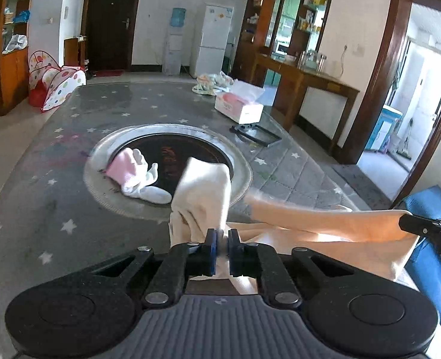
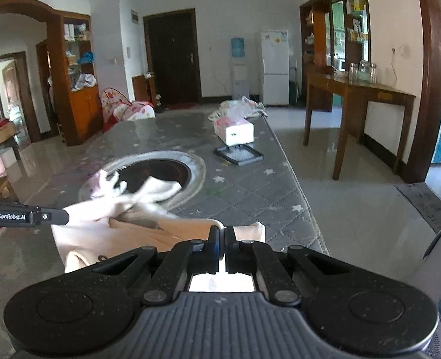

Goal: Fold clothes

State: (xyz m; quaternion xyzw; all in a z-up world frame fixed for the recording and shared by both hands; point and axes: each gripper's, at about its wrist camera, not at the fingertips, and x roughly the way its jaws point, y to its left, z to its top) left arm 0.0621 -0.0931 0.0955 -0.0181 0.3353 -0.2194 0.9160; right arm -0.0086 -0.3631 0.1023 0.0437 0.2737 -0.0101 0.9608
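Note:
A cream, peach-tinted garment (image 1: 310, 221) hangs stretched between my two grippers above the near end of the grey star-patterned table (image 1: 71, 149). My left gripper (image 1: 224, 233) is shut on one bunched edge of it, which stands up in front of the fingers. My right gripper (image 2: 222, 232) is shut on another edge of the garment (image 2: 106, 233). The right gripper also shows at the right edge of the left wrist view (image 1: 430, 230), and the left gripper at the left edge of the right wrist view (image 2: 26, 216). A small pink and white garment (image 1: 136, 173) lies on the round hotplate (image 1: 172, 155).
A tissue box (image 1: 238, 104) and a black-framed glass tray (image 1: 256, 134) sit on the table's far right. A pile of light cloth (image 1: 211, 82) lies at the far end. A wooden side table (image 2: 358, 104) stands on the right. A blue seat (image 1: 430, 239) is near right.

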